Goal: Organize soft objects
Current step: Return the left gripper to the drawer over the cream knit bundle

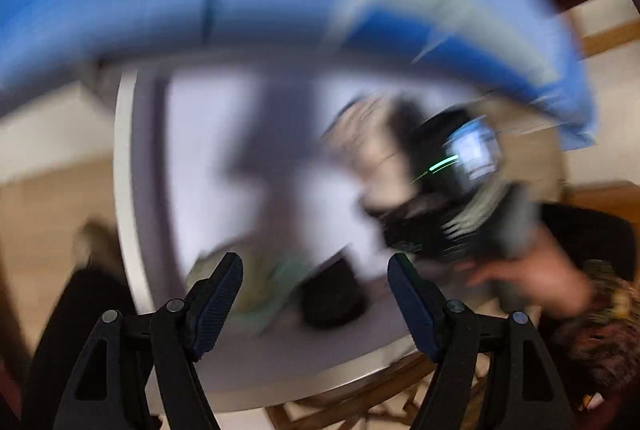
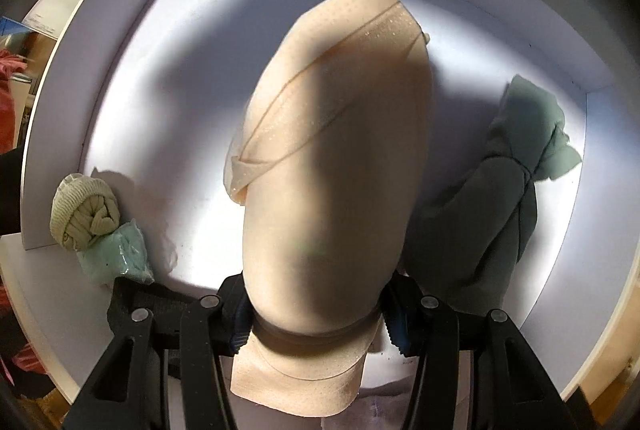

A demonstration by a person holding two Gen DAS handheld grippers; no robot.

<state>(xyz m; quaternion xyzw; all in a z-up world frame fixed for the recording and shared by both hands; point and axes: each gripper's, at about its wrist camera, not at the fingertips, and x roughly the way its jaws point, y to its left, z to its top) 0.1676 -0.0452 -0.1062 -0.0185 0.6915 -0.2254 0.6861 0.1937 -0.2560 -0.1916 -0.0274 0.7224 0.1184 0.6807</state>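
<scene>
Right wrist view: right gripper pinches the beige garment, which hangs forward over the white tray.

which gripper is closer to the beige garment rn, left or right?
Right. The right gripper is shut on the beige garment, holding it over the white drawer. The left gripper is open and empty, apart from it above the drawer's near edge.

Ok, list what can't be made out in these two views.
- Left wrist view: motion blur smears everything in the white drawer; its items cannot be identified.
- Right wrist view: the beige garment held in the right gripper hides the drawer's middle.
- Right wrist view: a dark item sits behind the gripper's finger, unidentifiable.
</scene>
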